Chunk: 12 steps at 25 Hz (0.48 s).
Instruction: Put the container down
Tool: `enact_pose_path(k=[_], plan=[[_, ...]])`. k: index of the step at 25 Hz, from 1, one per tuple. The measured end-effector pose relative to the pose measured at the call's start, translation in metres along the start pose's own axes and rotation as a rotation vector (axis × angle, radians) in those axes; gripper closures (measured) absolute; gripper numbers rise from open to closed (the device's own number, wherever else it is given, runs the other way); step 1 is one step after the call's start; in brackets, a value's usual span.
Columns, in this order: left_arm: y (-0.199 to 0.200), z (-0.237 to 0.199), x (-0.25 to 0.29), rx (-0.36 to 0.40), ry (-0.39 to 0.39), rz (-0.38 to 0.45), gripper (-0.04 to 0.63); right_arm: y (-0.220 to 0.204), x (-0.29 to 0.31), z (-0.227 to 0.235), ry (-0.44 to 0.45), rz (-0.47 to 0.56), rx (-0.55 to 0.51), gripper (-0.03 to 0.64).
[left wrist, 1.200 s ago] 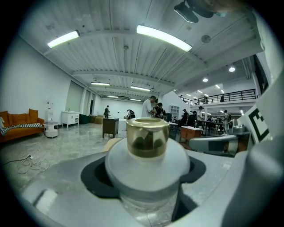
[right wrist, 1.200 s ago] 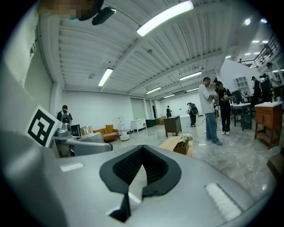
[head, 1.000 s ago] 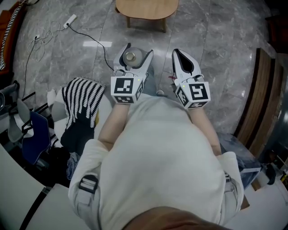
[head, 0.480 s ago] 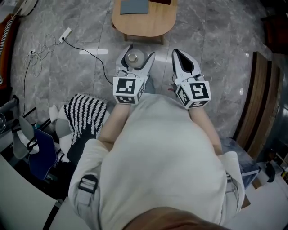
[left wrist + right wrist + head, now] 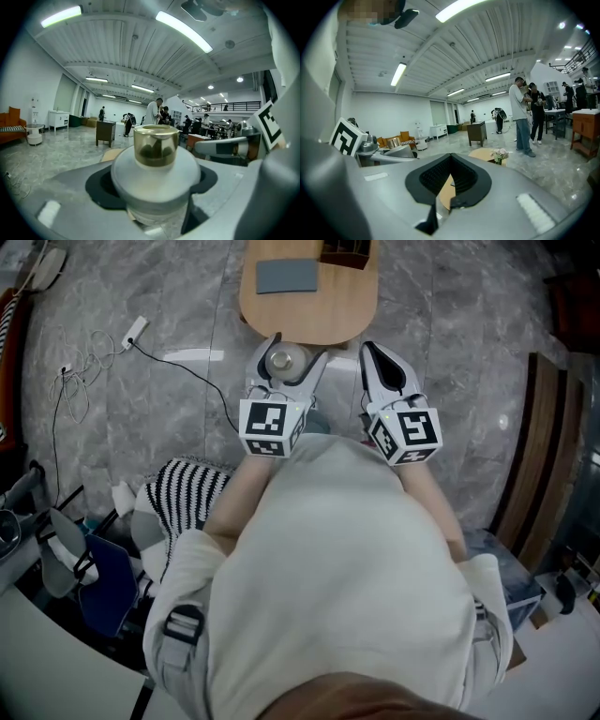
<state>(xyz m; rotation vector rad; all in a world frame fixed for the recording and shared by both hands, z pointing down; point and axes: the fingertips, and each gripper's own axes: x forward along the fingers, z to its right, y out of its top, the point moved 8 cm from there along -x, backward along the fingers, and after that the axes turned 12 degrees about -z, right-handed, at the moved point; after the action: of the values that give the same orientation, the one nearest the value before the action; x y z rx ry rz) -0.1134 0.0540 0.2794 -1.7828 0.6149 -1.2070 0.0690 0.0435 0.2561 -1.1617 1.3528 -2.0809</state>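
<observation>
Head view: container (image 5: pixel 279 360) is held in wide-spread left gripper (image 5: pixel 294 345), just short of table (image 5: pixel 309 310) edge; right gripper (image 5: pixel 371 352) jaws together, empty. If let go early, it's dropped to floor (image 5: pixel 169 427) beside table.

The round wooden table (image 5: pixel 323 310) and the dark wooden box (image 5: pixel 343 249) at its far edge are cut off by the head view's top edge, and the container (image 5: pixel 156 149) shows only its gold cap and white shoulder, its lower body hidden between the jaws of the left gripper (image 5: pixel 298 345).

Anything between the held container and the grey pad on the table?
Head view: only bare wooden tabletop between the container and the grey pad.
</observation>
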Motion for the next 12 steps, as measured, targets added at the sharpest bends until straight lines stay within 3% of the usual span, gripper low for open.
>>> enact_pose_path(k=[12], plan=[[-0.001, -0.063, 0.082, 0.041, -0.038, -0.066, 0.244, 0.0, 0.072, 0.022, -0.055, -0.066, 0.044, 0.618]])
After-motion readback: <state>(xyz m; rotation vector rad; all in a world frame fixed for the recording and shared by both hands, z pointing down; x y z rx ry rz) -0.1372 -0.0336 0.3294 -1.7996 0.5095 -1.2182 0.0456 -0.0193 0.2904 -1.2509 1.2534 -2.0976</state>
